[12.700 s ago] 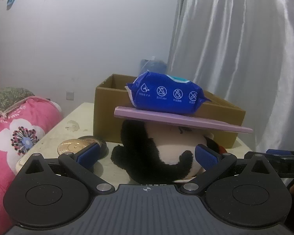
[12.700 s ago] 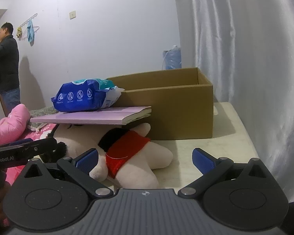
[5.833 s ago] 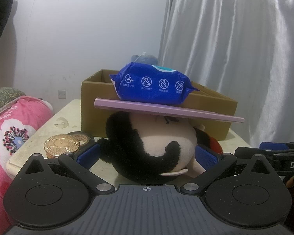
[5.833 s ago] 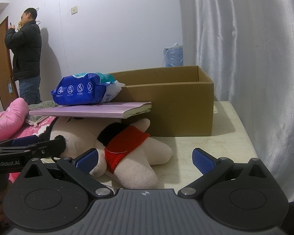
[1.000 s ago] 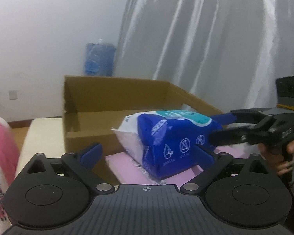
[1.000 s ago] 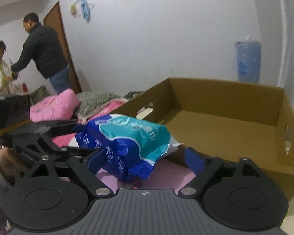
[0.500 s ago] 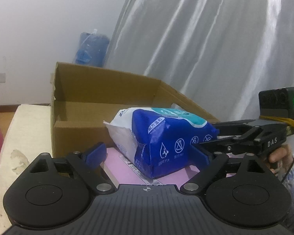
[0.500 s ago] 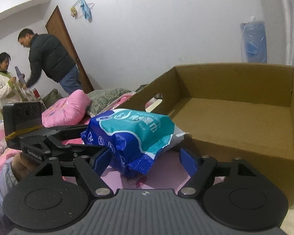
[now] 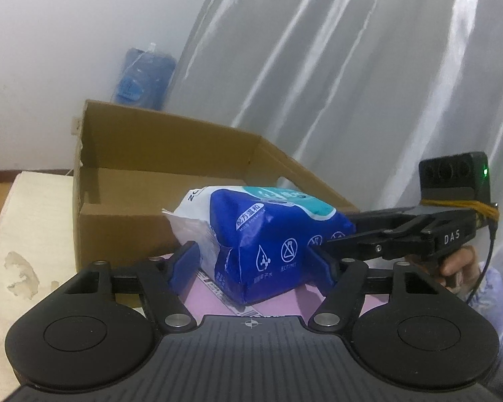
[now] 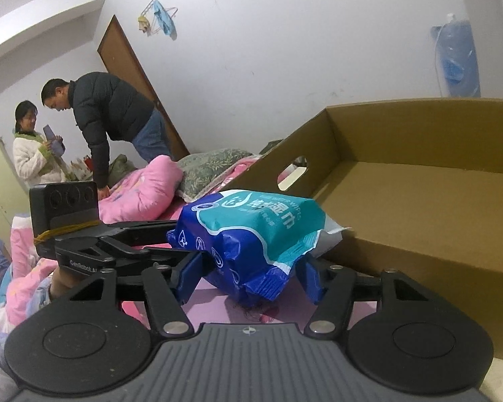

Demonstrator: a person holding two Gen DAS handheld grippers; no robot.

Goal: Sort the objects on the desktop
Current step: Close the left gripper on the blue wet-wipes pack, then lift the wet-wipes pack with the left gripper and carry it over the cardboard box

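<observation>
Wipes pack (image 9: 271, 241) lying on a pink board (image 9: 214, 298), just in front of the near wall of an open carton (image 9: 124, 221). Left gripper (image 9: 255, 264) and right gripper (image 10: 248, 276) meet the pack from opposite ends, each straddling one end. Both pairs of jaws have just been closing with the pack between them. In the left wrist view the blue pads lie against the pack's crimped seam and its blue flank; in the right wrist view the pads sit at the pack's sides, and the wrapper is puckered there. Firm contact cannot be told for certain in either view.

The two-ended hold is probably chosen because the pack is soft and bulky; gripping both ends would keep it from sagging or slipping while it is lifted over the carton wall. The carton stands open just beyond, presumably the destination.

The pack's long axis runs roughly from one gripper to the other, parallel to the near carton wall. Teal printed face upward; the white crimped end points towards the left gripper.
</observation>
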